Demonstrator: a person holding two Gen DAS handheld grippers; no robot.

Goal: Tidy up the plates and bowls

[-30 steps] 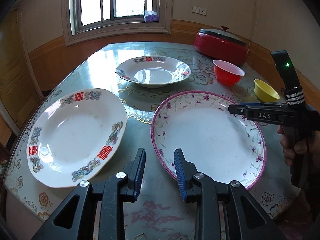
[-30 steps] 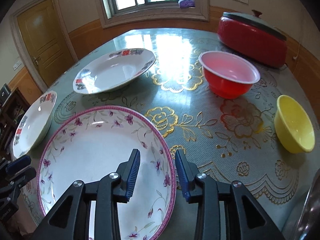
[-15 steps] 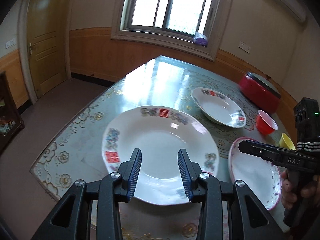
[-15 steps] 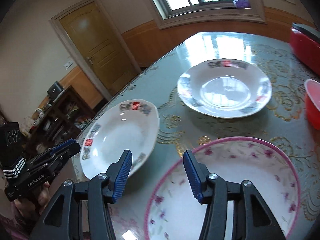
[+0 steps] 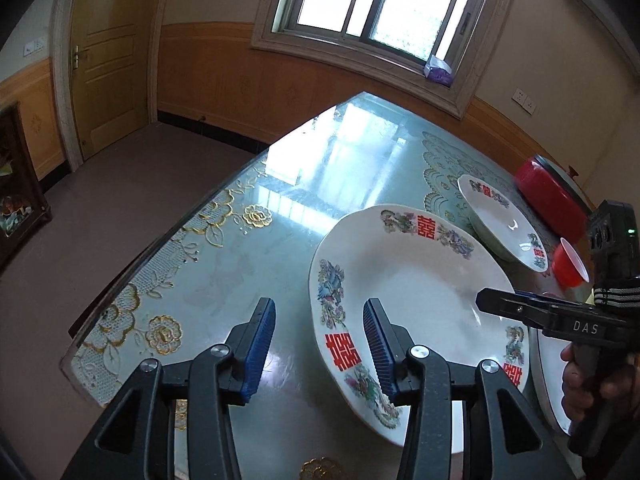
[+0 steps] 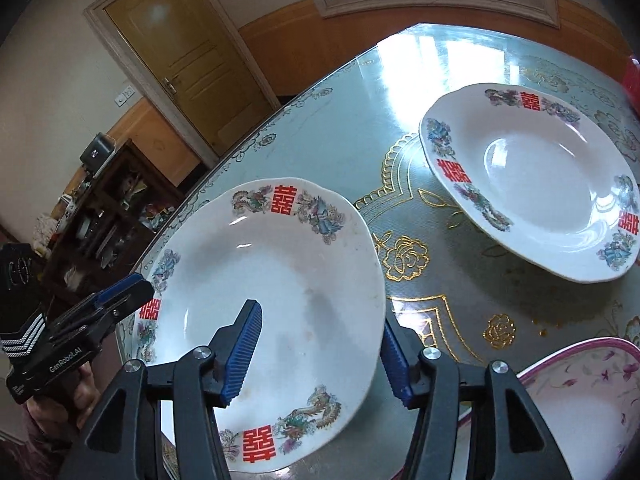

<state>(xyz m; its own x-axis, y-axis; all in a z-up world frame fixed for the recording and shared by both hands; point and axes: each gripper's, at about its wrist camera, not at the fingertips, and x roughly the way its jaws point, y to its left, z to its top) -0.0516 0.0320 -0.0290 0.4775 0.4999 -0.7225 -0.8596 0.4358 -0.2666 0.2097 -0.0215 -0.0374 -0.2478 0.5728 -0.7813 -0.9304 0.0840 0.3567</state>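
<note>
Near plate by the table's door-side edge, second plate further in toward the window edge, flowered plate just beside the near plate, cup beyond it

Window daylight, tabletop glare, fisheye-bent dark corners.

The near plate in the middle of the right wrist view is white, its rim printed with red double-happiness characters and blue-and-pink birds. The far plate at upper right bears the same pattern. At lower right, a third plate is white with a pink edge and purple flowers. The desk is pale green with gold roses. Both tools are black with blue ribbed pads. The bowl is red.
</note>
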